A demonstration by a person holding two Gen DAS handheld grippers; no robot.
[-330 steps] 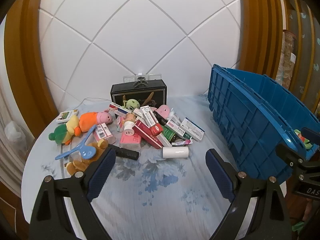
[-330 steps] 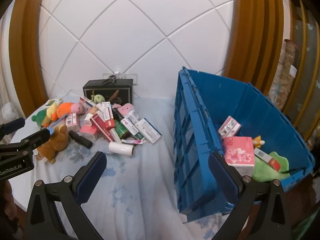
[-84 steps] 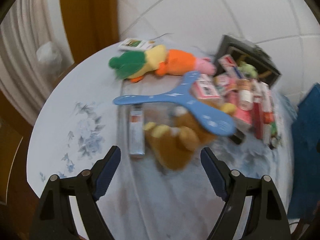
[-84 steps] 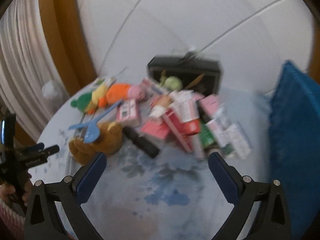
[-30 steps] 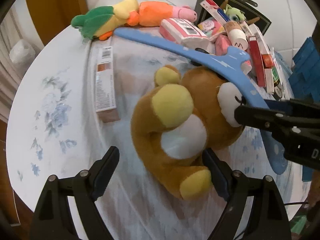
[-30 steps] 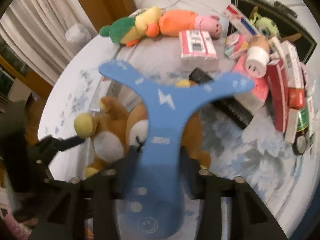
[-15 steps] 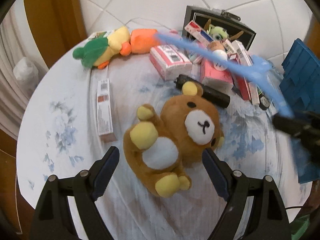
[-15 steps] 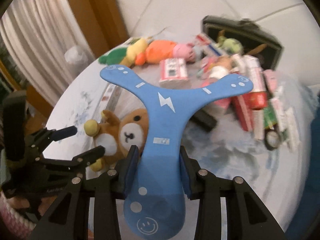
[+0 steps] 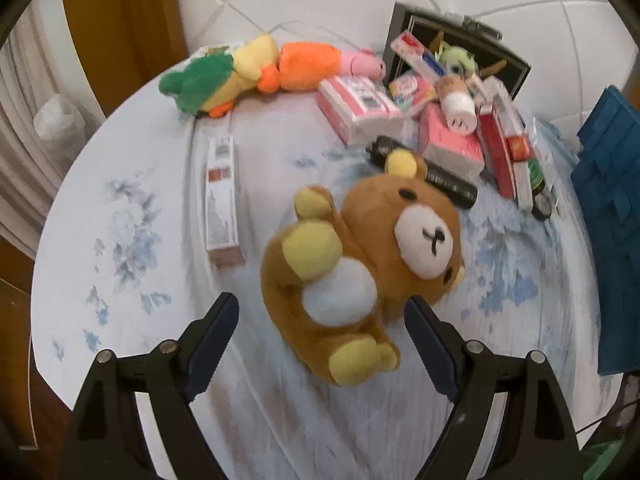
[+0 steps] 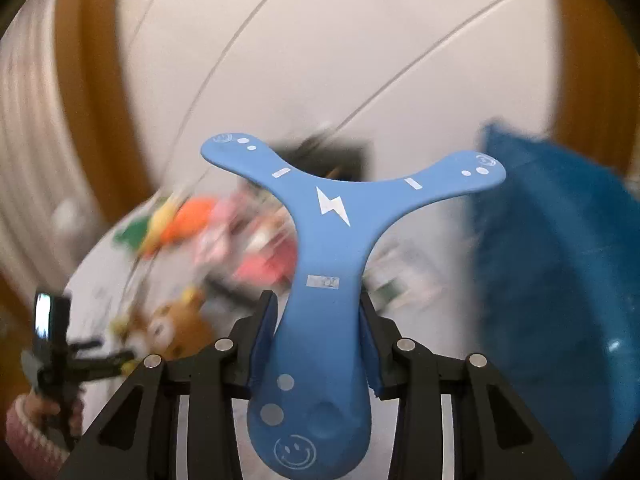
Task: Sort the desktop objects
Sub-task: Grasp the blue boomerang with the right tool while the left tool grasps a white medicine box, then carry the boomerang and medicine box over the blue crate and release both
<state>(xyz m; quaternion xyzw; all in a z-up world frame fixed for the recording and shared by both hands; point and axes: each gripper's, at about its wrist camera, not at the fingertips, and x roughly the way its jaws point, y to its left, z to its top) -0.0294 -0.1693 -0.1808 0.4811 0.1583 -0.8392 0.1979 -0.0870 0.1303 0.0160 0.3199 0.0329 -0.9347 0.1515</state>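
Observation:
My right gripper (image 10: 318,336) is shut on one arm of the blue three-armed boomerang (image 10: 332,232) and holds it high above the table; the view behind it is blurred. My left gripper (image 9: 320,340) is open, its jaws on either side of the lower body of a brown teddy bear (image 9: 368,260) that lies on its back on the flowered tablecloth (image 9: 132,248). The left gripper also shows in the right wrist view (image 10: 100,356) near the bear (image 10: 168,332). The blue crate (image 10: 560,260) stands at the right.
A pile of boxes (image 9: 360,104), a pink pack (image 9: 452,148), a black tube (image 9: 440,180) and a black case (image 9: 460,44) lies behind the bear. A green, yellow and orange plush (image 9: 248,68) and a narrow box (image 9: 220,200) lie left. The crate's edge (image 9: 608,200) is at right.
My right gripper closed on the boomerang, lifted it off the bear and swung it right toward the crate. My left gripper moved in until its jaws flank the bear.

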